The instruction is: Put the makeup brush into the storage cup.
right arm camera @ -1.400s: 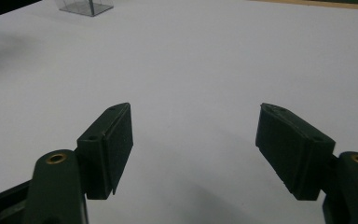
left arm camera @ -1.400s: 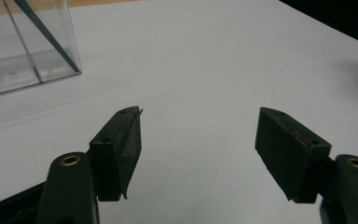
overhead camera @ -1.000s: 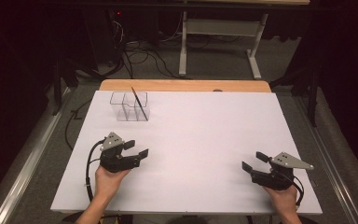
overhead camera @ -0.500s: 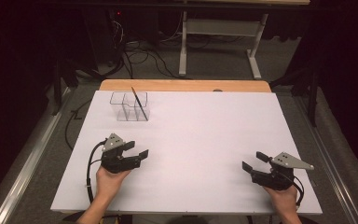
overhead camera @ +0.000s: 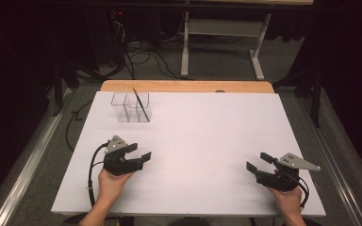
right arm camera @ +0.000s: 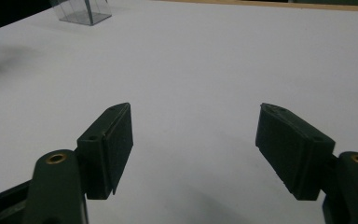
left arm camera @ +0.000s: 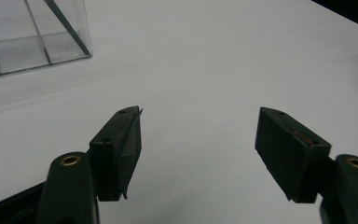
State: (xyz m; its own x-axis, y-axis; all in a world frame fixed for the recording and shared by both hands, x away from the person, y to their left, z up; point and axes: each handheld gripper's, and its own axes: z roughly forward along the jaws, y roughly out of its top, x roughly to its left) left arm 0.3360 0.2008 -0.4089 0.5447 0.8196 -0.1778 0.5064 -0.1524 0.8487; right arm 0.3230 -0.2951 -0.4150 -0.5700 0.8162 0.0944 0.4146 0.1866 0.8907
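We are seeing the white tabletop (overhead camera: pixel 207 141) glowing brightly amid dark surroundings, with close jaws blurring softly.

White table (overhead camera: pixel 202 141), clear box (overhead camera: pixel 131 107), black tools, plain surfaces.

In the left gripper view, the clear box (left arm camera: pixel 32 39) at eleven o'clock is cut off by the top and left edges. The dark stick (left arm camera: pixel 67 23) leaning inside it runs off the top, hiding its upper end.
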